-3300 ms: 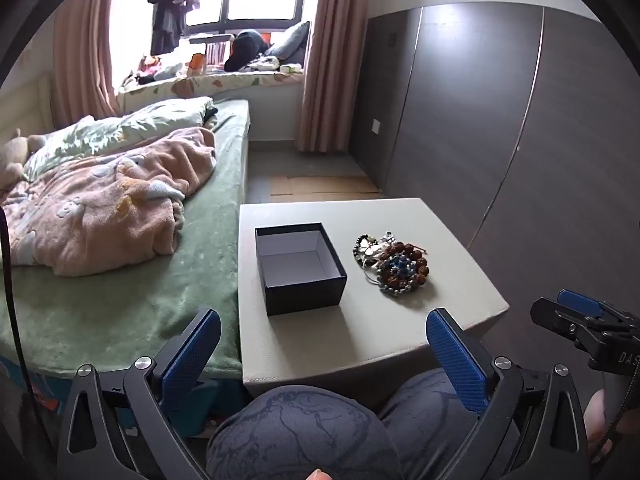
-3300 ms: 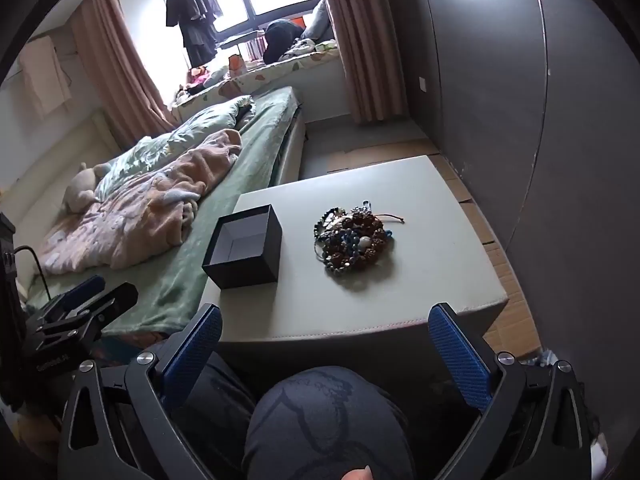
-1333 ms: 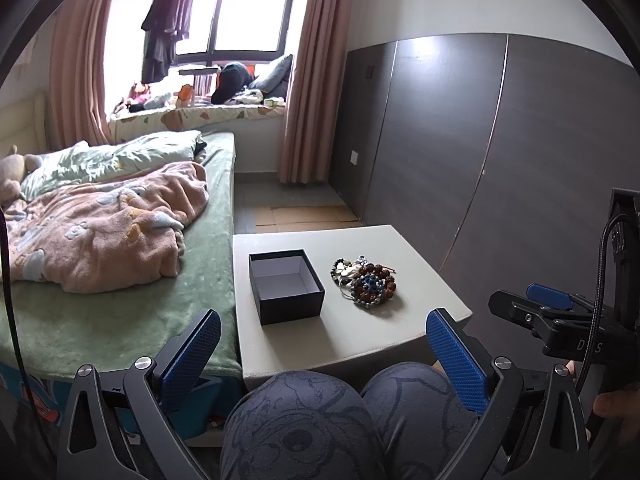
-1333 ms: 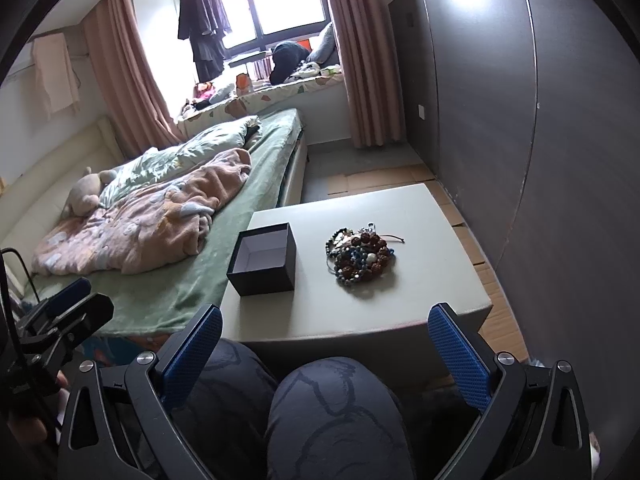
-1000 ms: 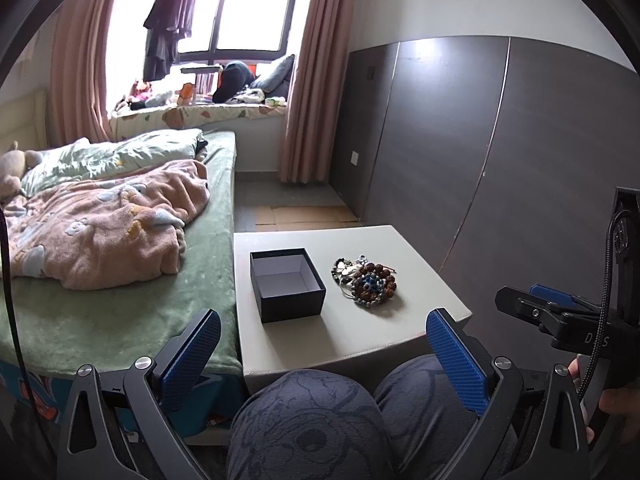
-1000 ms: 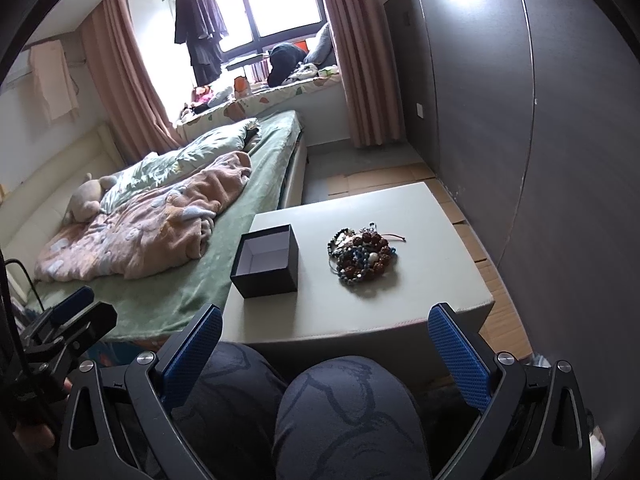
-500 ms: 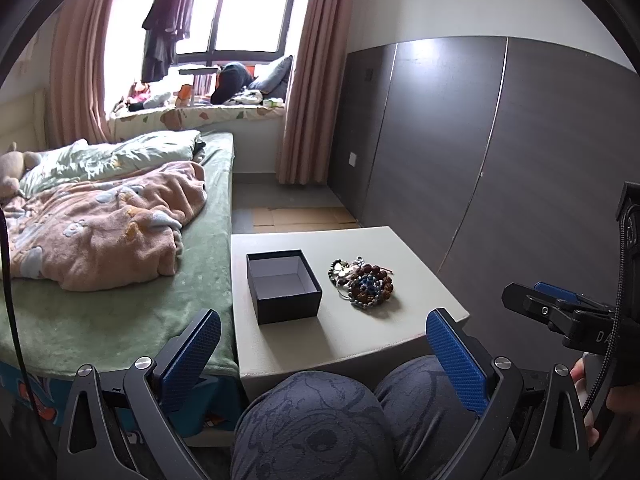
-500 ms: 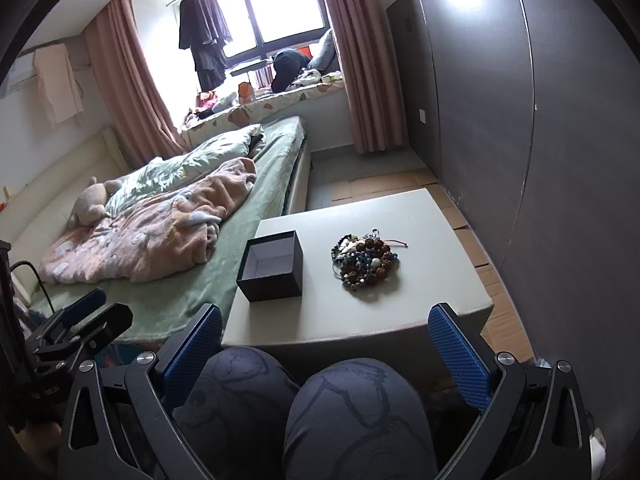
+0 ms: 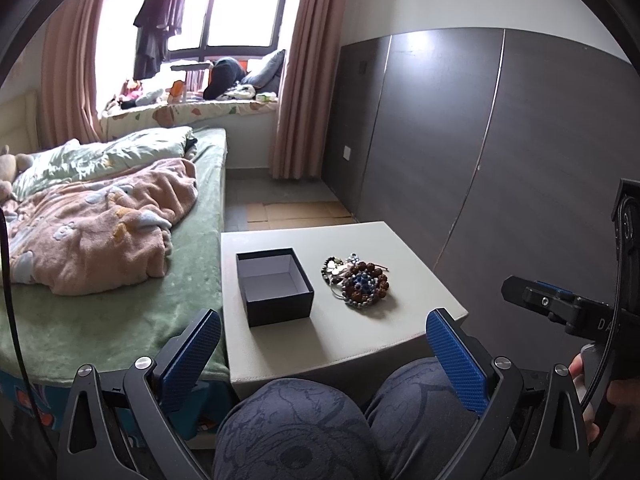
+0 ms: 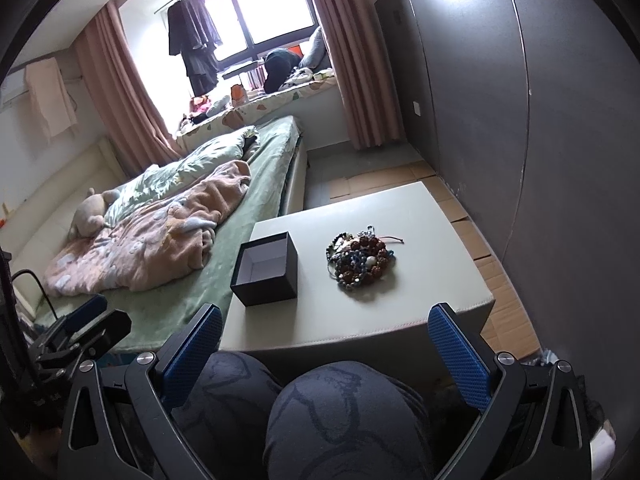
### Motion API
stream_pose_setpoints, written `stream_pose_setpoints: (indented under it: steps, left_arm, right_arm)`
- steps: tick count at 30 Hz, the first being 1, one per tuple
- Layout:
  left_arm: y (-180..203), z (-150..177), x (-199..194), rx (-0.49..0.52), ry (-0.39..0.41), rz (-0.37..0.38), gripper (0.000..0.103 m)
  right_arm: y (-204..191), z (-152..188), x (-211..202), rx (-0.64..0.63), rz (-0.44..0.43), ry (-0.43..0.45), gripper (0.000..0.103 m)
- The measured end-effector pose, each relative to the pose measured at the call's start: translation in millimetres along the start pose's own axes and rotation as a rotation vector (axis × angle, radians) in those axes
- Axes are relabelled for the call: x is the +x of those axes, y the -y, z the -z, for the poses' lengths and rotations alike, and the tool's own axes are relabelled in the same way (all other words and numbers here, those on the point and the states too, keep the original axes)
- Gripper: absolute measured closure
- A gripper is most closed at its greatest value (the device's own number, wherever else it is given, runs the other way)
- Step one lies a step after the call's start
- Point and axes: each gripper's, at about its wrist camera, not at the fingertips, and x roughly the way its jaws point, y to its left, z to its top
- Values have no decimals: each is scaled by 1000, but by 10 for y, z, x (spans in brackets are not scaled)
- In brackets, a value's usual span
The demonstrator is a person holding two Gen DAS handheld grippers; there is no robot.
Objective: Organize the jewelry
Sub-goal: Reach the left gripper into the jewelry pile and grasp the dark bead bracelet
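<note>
A pile of bead bracelets and necklaces lies on a low pale table, right of an open, empty black box. The pile and the box also show in the right wrist view. My left gripper is open and empty, held above the person's knees, short of the table's near edge. My right gripper is open and empty, also back over the knees. Each gripper shows at the edge of the other's view.
A bed with a pink blanket borders the table on the left. A dark panelled wall runs along the right. The person's knees sit under both grippers. Cardboard covers the floor right of the table.
Both grippers shifted only slightly; the views wobble a little and the table sits about where it was. Both stay open and empty.
</note>
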Motion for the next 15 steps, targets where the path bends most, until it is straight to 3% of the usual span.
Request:
stream_pose_setpoints:
  steps: [10, 15]
  left_arm:
    - [39, -313, 416, 0, -65, 67, 1]
    - [58, -546, 671, 5, -94, 79, 7]
  right_arm:
    - [184, -345, 236, 82, -12, -52, 0]
    - [423, -539, 517, 167, -43, -76, 0]
